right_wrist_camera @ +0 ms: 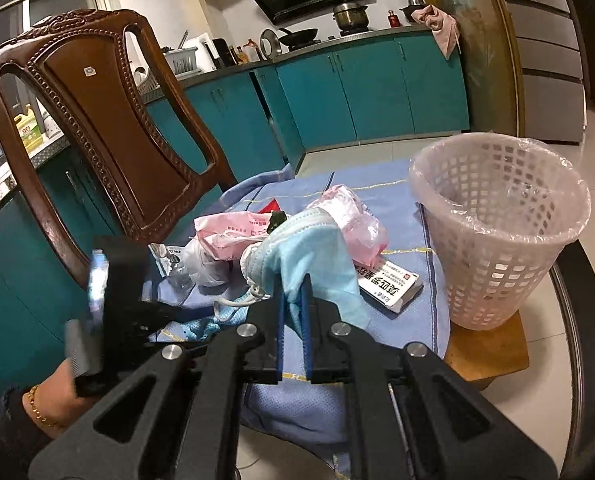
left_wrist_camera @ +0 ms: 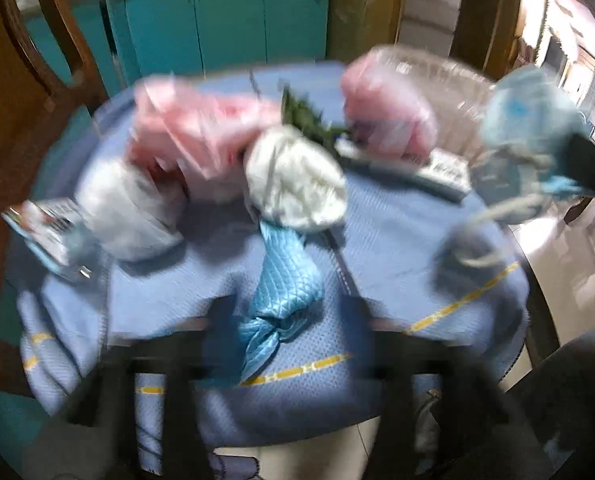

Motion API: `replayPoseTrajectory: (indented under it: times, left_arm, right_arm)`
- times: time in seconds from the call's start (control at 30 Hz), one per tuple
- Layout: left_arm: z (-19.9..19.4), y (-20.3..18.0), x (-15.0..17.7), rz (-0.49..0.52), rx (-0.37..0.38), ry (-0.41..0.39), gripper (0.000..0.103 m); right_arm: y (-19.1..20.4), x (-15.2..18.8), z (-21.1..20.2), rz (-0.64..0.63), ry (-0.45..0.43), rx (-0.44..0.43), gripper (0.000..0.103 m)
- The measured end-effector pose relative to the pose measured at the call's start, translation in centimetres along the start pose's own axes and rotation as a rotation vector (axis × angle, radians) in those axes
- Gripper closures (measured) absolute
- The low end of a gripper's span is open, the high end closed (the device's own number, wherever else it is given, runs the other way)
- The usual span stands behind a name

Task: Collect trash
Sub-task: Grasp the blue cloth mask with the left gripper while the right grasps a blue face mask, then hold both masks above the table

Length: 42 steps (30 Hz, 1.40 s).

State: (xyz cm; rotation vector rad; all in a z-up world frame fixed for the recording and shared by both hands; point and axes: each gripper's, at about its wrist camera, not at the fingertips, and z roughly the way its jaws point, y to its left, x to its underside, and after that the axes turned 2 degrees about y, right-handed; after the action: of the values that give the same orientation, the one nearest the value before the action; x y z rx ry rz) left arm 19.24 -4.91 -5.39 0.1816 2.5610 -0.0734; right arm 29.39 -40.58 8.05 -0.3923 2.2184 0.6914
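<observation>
Blue tablecloth [right_wrist_camera: 401, 316], right gripper [right_wrist_camera: 293, 300] pinching face mask [right_wrist_camera: 317, 256] (lifted)

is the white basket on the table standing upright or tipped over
Upright. In the right wrist view the white basket stands on its base with its liner-covered rim facing up.

Glossy carved wooden chair [right_wrist_camera: 109, 120], perforated plastic basket [right_wrist_camera: 501, 240] with clear film liner, matt woven blue cloth [right_wrist_camera: 409, 320].
</observation>
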Motion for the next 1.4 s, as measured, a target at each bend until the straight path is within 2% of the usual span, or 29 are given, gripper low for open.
replayPoseTrajectory:
  times: [0.07,0.2,0.37,0.5,0.67,1.4]
  left_arm:
    - [-0.5,0.2,-0.2,-0.006,0.001,-0.016,0.075]
    - [-5.3,0.7,0.6,-0.010,0.033,-0.173,0.075]
    - [-11.4,2.5,2.9,-0.056,0.098,-0.364,0.075]
    - [-13.7,3.7,4.8,-0.122,0.089,-0.449,0.075]
    - [-14.5,4.4,6.6,-0.143,0.050,-0.452,0.075]
    - [-13.7,4.8,6.9,-0.161,0.046,-0.405,0.075]
  right_arm:
    - [-0.2,0.0,0.1,0.005,0.003,-0.001,0.095]
    - [-0.2,0.0,-0.1,0.007,-0.008,-0.010,0.095]
    - [0.5,0.4,-0.7,-0.014,-0.027,-0.037,0.095]
    - [1.1,1.1,-1.4,-0.035,-0.040,-0.028,0.095]
    - [1.6,1.7,-2.0,-0.051,-0.049,-0.021,0.095]
    - [2.6,2.1,-1.9,-0.075,-0.039,-0.014,0.095]
